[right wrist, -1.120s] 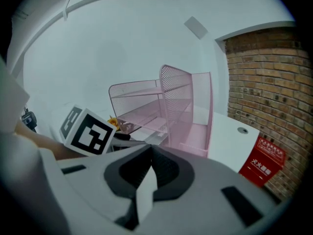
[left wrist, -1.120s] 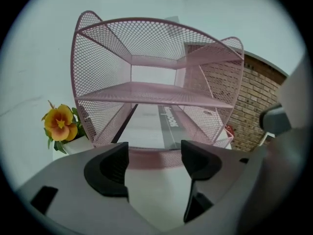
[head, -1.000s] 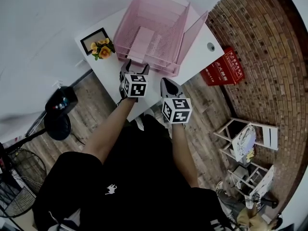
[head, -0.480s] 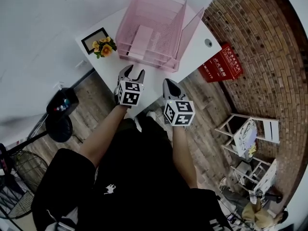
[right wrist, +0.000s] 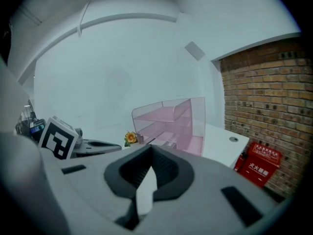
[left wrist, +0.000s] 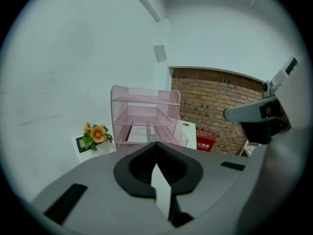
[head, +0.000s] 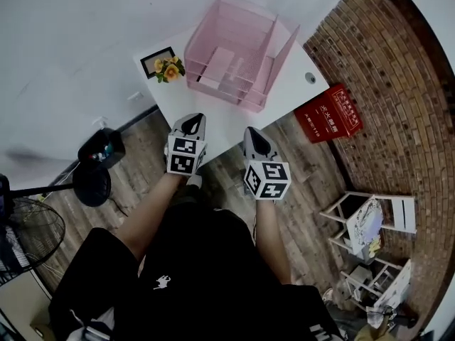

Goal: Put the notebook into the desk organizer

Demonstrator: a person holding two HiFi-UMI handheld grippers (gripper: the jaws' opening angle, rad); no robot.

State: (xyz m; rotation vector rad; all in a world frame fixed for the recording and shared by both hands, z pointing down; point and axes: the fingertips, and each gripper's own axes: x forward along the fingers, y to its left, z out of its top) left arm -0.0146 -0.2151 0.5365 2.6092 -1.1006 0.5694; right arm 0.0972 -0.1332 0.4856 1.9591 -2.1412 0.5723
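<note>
The right hand-held gripper (right wrist: 150, 150) has its jaws together, nothing between them. Beyond, a pink desk organizer (right wrist: 171, 121) stands on the white bench (right wrist: 222, 148); its tray contents are hard to make out

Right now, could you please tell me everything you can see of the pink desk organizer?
The desk organizer is pink wire mesh, with stacked open-fronted shelves on one side and a tall upright compartment on the other. It stands upright toward the back of the white desk, near the wall. A pale notebook lies flat on a lower shelf.
</note>
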